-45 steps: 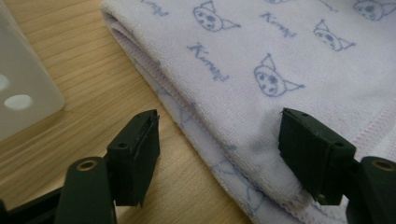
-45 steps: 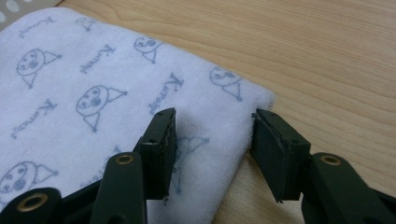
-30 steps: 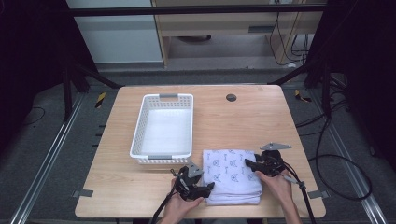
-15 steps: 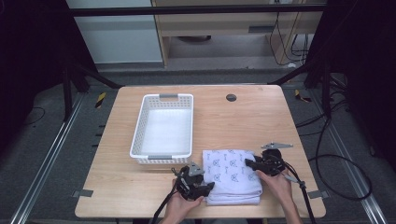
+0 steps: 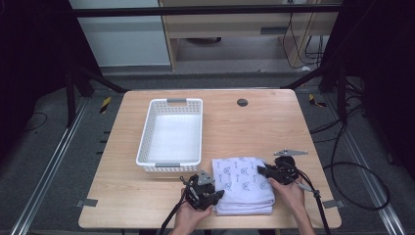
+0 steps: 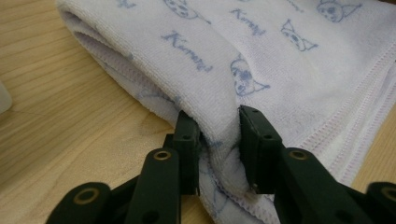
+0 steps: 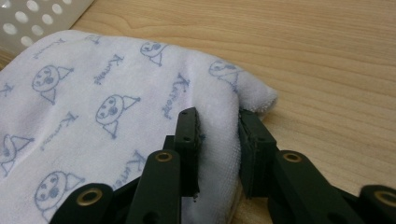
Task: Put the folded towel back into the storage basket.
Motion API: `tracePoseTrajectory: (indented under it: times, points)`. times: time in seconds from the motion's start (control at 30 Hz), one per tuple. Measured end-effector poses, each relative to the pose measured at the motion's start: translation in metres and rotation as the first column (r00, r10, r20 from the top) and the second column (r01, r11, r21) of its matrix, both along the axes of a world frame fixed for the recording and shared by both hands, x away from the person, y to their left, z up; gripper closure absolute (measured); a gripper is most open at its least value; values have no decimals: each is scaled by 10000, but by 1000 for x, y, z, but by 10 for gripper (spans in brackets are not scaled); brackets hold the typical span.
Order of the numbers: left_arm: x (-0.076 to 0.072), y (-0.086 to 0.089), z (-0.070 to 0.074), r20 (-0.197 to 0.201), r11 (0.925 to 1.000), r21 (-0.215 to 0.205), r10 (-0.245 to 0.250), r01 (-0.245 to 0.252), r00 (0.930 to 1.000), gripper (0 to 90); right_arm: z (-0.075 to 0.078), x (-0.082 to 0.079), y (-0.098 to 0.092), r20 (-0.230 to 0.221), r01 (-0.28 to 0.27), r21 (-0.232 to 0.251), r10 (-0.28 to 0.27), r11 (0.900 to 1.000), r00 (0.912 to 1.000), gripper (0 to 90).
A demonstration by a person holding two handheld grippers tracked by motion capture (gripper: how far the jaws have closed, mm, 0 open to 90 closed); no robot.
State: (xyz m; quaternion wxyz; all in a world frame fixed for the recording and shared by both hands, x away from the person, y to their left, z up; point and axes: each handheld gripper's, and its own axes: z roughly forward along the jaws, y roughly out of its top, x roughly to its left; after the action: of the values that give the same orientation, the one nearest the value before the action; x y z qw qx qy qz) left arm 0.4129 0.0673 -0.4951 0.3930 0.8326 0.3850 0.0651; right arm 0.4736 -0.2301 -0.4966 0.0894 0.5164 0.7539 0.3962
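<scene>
A folded white towel (image 5: 243,183) printed with small blue faces lies on the wooden table (image 5: 244,132) near its front edge. My left gripper (image 5: 215,192) is at the towel's front left corner, shut on a pinched fold of the towel (image 6: 224,93) between its jaws. My right gripper (image 5: 261,171) is at the towel's right edge, shut on a bunched edge of the towel (image 7: 140,112). A hand holds each gripper from below.
A white perforated basket (image 5: 172,134) stands just behind and to the left of the towel, its corner (image 7: 37,18) close by in the right gripper view. A dark round hole (image 5: 242,102) marks the table's back. Cables (image 5: 342,161) trail off the right side.
Both grippers hold nearly the same spots. The left gripper has shifted slightly right, deeper onto the towel's corner.
</scene>
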Motion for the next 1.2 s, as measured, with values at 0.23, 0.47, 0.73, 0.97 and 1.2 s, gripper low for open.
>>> tracePoseTrajectory:
  times: [0.23, 0.47, 0.73, 0.97, 1.2]
  points:
    - [-1, 2, 2, 62, 9998, -213, 20, -19, 10000, 737, 4, -1, -1, 269, -179, -102, 181, 9998, 9995, 741]
    - [-4, 7, 11, 158, 9987, -502, -39, 47, 9999, 742, 15, -6, 0, 530, -281, -43, 283, 9996, 9982, 744]
    - [-7, 12, 20, 261, 9976, -689, -18, 36, 9997, 743, 26, -11, 3, 781, -348, 22, 345, 9994, 9963, 747]
    - [-9, 15, 30, 469, 9967, -804, -21, 58, 9989, 744, 37, -16, 5, 1205, -422, -56, 426, 9991, 9918, 747]
    - [-11, 19, 43, 706, 9954, -953, -5, 73, 9975, 743, 50, -21, 7, 1671, -417, -44, 419, 9991, 9851, 747]
